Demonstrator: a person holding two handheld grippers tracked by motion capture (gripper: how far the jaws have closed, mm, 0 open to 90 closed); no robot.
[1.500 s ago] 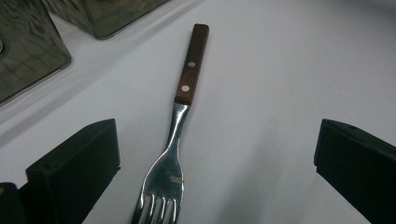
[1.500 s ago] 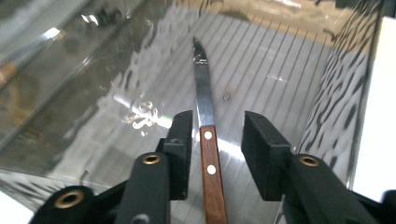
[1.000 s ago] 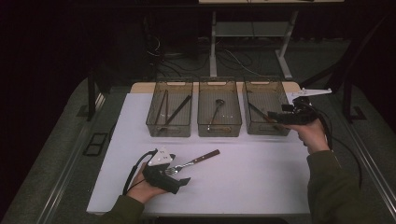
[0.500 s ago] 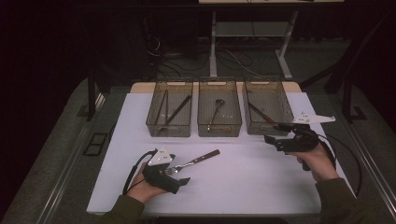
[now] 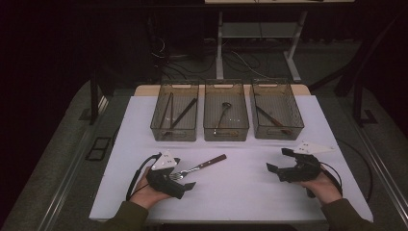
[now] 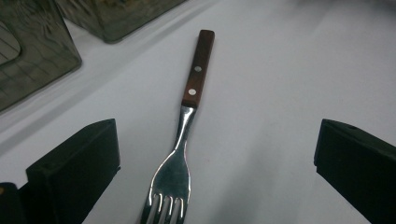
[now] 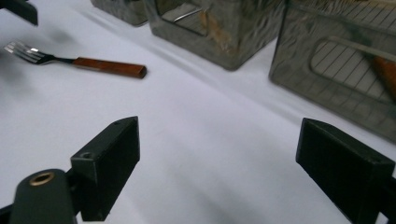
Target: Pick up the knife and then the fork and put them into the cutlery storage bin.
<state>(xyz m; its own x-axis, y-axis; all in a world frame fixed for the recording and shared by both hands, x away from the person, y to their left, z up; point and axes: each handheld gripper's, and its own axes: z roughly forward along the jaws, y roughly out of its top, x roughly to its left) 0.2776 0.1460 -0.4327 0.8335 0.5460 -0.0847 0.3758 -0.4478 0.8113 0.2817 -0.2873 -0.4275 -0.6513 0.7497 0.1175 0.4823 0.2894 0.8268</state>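
Note:
A fork (image 5: 199,167) with a brown wooden handle lies flat on the white mat, tines toward the person. My left gripper (image 5: 185,174) rests on the mat with its jaws wide on either side of the tines, open and not touching them. In the left gripper view the fork (image 6: 187,140) runs up the middle between the two black jaws of the left gripper (image 6: 217,135). My right gripper (image 5: 279,160) sits low over the mat's near right. Its jaws have just been opening, with nothing between them. In the right gripper view that gripper (image 7: 219,126) faces bare mat, and the fork (image 7: 107,66) lies far to its left.
Three clear bins stand in a row at the back of the mat. The left bin (image 5: 173,135) holds long dark utensils, the middle bin (image 5: 226,135) a spoon, the right bin (image 5: 280,134) a wooden-handled utensil. The white mat (image 5: 240,192) covers the table between the hands.
The right hand came away from the right bin, moving toward the person and down to just above the mat. The left hand and the fork stayed put.

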